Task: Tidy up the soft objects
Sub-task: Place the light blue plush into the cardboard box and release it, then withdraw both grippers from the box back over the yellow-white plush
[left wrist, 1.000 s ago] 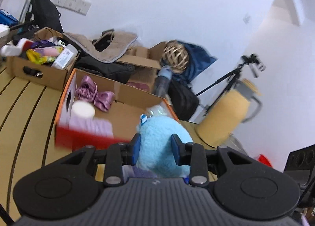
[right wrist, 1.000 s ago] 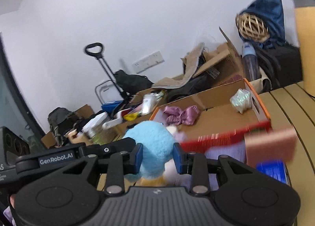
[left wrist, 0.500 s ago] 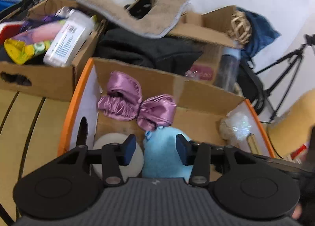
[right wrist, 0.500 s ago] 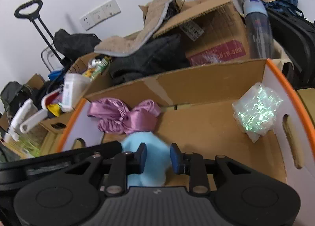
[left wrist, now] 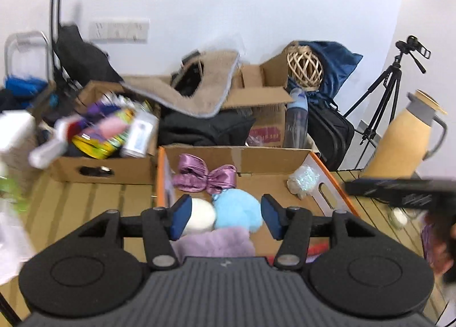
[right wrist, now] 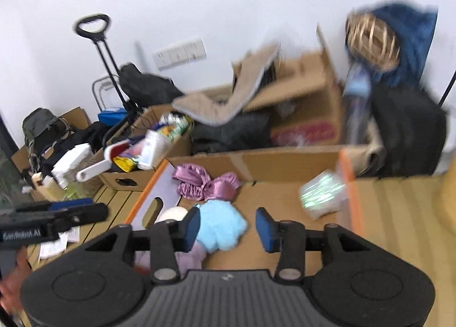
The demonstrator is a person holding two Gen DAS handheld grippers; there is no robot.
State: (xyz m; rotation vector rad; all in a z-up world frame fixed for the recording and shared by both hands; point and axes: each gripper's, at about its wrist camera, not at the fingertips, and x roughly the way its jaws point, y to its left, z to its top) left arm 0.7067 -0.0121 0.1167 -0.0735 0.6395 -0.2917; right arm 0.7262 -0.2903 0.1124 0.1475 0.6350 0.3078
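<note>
A: The blue plush (left wrist: 237, 208) lies in the orange-edged cardboard box (left wrist: 327, 168), near its left side, between the white ball (left wrist: 201, 214) and the lilac fluffy piece (left wrist: 216, 243), with the purple satin scrunchie (left wrist: 205, 177) just beyond it.

B: And your jaws?

A: Both pairs stand apart and hold nothing. My left gripper (left wrist: 223, 214) frames the plush from the near edge; my right gripper (right wrist: 226, 225) hangs just to the right of it in its own view.

B: So what makes this step go well?

A: I judge the drop is done, so I should lift both pairs straight up and back, wide enough that no pad snags the fur and drags the plush out. Then I look for the next soft thing; the iridescent pouch (left wrist: 303, 181) at the far right of the box can stay where it is.

B: What differs from a moment ago?

A: A second ago both pairs were clamped on the plush, above the tabletop (left wrist: 94, 204). Half a second ago it was going down into the box. Now it is released, and both cameras have drawn back.
</note>
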